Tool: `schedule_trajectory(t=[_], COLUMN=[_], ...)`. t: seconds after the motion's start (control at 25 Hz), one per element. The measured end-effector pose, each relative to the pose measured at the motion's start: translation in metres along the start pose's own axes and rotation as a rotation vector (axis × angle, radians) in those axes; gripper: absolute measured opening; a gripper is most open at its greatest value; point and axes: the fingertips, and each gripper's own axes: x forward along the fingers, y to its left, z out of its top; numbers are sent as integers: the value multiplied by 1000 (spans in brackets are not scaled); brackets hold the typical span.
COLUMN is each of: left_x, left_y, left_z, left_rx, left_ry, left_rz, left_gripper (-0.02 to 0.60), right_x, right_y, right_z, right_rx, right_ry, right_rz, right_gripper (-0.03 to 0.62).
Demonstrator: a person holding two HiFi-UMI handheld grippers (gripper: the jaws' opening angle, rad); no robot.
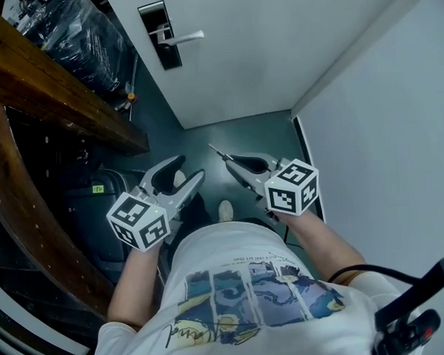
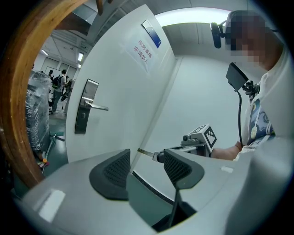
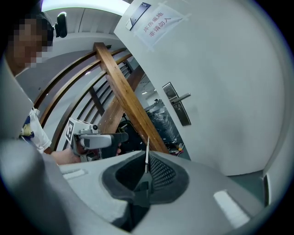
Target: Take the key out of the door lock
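Observation:
The white door [image 1: 261, 48] carries a black lock plate [image 1: 160, 35] with a silver lever handle [image 1: 184, 37]; I cannot make out its keyhole. My right gripper [image 1: 232, 162] is shut on a thin metal key [image 1: 218, 153], whose blade pokes out past the jaws, well short of the door. In the right gripper view the key [image 3: 147, 156] stands up between the closed pads [image 3: 158, 172]. My left gripper [image 1: 185, 171] hangs beside it, open with nothing between its pads [image 2: 117, 170]. From the left gripper view the key [image 2: 146, 152] points toward the door.
A wooden handrail [image 1: 59, 91] and curved stair rail run along the left. Plastic-wrapped dark goods [image 1: 78, 25] sit behind it. A white wall [image 1: 380, 117] closes the right side. Dark green floor [image 1: 235, 132] lies between me and the door. People stand far off, past the door [image 2: 59, 87].

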Motion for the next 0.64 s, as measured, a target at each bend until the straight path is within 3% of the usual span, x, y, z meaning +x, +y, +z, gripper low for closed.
schedule_trajectory(t=[0.64], left_x=[-9], left_y=[15], left_z=[-3], left_rx=[-17], left_ry=[-5], left_rz=[21], left_gripper=[236], right_x=[16], right_y=[15], right_z=[0], right_rx=[-31], right_ry=[21], right_rz=[25], right_gripper=[25])
